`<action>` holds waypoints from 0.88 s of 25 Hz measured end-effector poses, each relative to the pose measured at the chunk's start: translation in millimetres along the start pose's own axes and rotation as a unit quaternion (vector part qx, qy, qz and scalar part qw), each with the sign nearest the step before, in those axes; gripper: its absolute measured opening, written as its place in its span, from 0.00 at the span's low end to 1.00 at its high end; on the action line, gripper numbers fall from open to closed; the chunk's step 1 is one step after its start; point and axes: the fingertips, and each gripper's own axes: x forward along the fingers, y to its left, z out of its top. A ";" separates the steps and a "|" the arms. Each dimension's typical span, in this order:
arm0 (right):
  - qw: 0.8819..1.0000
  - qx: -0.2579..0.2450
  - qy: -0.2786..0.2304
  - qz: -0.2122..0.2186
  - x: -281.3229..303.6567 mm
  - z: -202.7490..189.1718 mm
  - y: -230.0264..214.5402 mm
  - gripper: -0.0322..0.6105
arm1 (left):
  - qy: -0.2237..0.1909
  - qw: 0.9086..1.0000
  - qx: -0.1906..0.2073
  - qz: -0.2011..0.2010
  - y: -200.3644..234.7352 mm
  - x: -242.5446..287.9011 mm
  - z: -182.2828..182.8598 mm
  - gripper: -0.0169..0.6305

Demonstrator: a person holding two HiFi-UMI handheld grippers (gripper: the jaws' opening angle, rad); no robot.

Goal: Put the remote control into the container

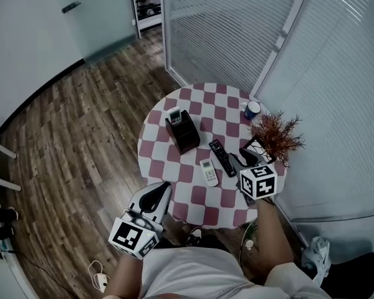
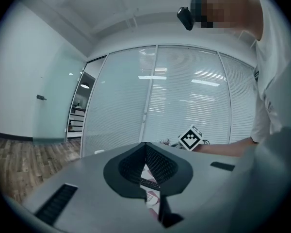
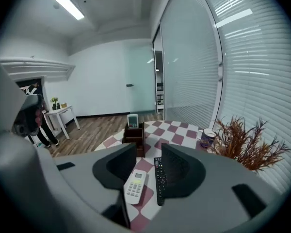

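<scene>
On the round checkered table [image 1: 198,199] a black remote [image 1: 222,157] and a white remote [image 1: 209,172] lie side by side. A dark container [image 1: 183,131] stands further back with another white remote [image 1: 175,115] upright in it. My right gripper [image 1: 245,158] hovers just right of the black remote, tilted down, open and empty. In the right gripper view the white remote [image 3: 135,186] and the black remote [image 3: 158,178] show through the gap of the gripper [image 3: 148,152], below it, with the container [image 3: 134,136] beyond. My left gripper [image 1: 166,186] is at the table's near edge, shut and empty [image 2: 145,147].
A blue mug [image 1: 252,109] and a dried reddish plant [image 1: 276,134] stand at the table's right side, close to my right gripper. Glass walls with blinds [image 1: 237,23] run behind and to the right. Wooden floor [image 1: 87,129] lies to the left, with a white side table [image 3: 58,113].
</scene>
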 end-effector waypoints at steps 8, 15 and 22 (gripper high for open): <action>0.990 -0.029 0.141 -0.006 98.5 -51.4 -21.3 0.38 | 0.029 0.999 -0.019 0.016 22.7 15.1 -20.7 0.04; 0.960 -0.075 0.269 -0.015 166.6 -100.1 -38.2 0.46 | 0.052 0.997 -0.032 0.042 47.3 14.3 -44.1 0.04; 0.948 -0.050 0.315 -0.012 210.1 -120.7 -50.4 0.48 | 0.061 0.994 -0.044 0.074 63.7 3.3 -57.0 0.04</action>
